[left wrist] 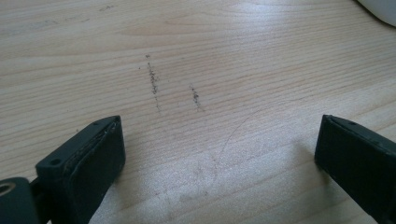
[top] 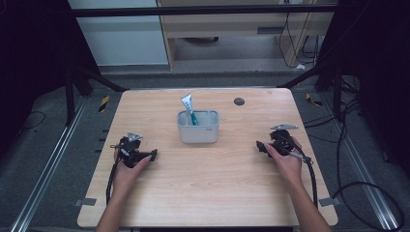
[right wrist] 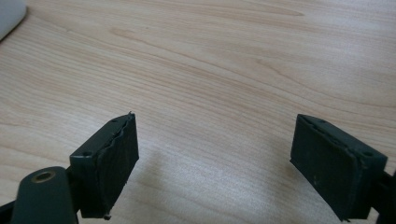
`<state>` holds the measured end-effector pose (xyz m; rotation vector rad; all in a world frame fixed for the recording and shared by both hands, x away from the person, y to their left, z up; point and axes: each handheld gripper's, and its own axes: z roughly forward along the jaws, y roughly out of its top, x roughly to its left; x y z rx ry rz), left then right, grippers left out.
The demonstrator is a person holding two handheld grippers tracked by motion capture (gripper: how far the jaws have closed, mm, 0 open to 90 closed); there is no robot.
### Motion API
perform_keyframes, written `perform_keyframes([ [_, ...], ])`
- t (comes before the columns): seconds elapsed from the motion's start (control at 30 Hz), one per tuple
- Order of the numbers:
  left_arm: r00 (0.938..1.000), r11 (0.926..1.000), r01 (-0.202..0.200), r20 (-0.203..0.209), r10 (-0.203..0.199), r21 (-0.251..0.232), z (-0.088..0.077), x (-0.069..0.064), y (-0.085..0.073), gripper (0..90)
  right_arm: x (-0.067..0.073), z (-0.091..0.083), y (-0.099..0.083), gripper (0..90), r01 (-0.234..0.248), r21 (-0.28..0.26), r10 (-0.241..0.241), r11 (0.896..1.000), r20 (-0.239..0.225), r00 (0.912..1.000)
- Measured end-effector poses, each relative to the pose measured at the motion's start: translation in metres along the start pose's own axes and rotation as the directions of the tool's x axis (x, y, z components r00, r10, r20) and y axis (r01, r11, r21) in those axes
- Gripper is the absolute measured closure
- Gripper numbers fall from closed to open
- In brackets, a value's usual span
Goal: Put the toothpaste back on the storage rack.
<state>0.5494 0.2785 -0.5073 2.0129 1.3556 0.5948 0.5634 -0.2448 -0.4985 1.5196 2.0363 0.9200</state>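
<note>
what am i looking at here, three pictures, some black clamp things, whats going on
A person sits at a wooden table with a hand-held gripper in each hand: the left hand-held gripper and the right hand-held gripper. The wide picture comes from a camera above the table. The two close-ups come from small cameras riding on each gripper, looking along its two black jaws at the wood. Both sets of jaws stand open with nothing between them. In the middle of the table stands a grey tub with a toothpaste tube leaning in it. A small dark round spot sits farther back.
</note>
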Motion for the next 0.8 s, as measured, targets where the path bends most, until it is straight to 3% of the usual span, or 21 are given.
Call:
perform_keyframes([
  [0.13, 1.0000, 1.0000, 0.000, 0.000, 0.000, 0.000, 0.000, 0.000, 0.000, 1.0, -0.005, 0.008, -0.002, 13.5, -0.014, 0.006, 0.014, 1.000, 0.013, 0.9998],
  [0.33, 1.0000, 1.0000, 0.000, 0.000, 0.000, 0.000, 0.000, 0.000, 0.000, 1.0, -0.008, 0.013, -0.002, 12.7, -0.034, -0.037, 0.036, 0.999, 0.047, 0.9983],
  [0.47, 1.0000, 1.0000, 0.000, 0.000, 0.000, 0.000, 0.000, 0.000, 0.000, 1.0, -0.006, 0.016, -0.001, 8.2, -0.011, -0.020, 0.013, 1.000, 0.080, 0.9967],
  [0.6, 1.0000, 1.0000, 0.000, 0.000, 0.000, 0.000, 0.000, 0.000, 0.000, 1.0, -0.005, 0.018, 0.000, 0.9, -0.038, 0.001, 0.038, 0.999, 0.104, 0.9939],
  [0.8, 1.0000, 1.0000, 0.001, 0.001, -0.001, -0.001, 0.000, 0.000, 0.000, 0.9, -0.005, 0.018, 0.000, 0.3, -0.051, 0.002, 0.050, 0.999, 0.117, 0.9918],
])
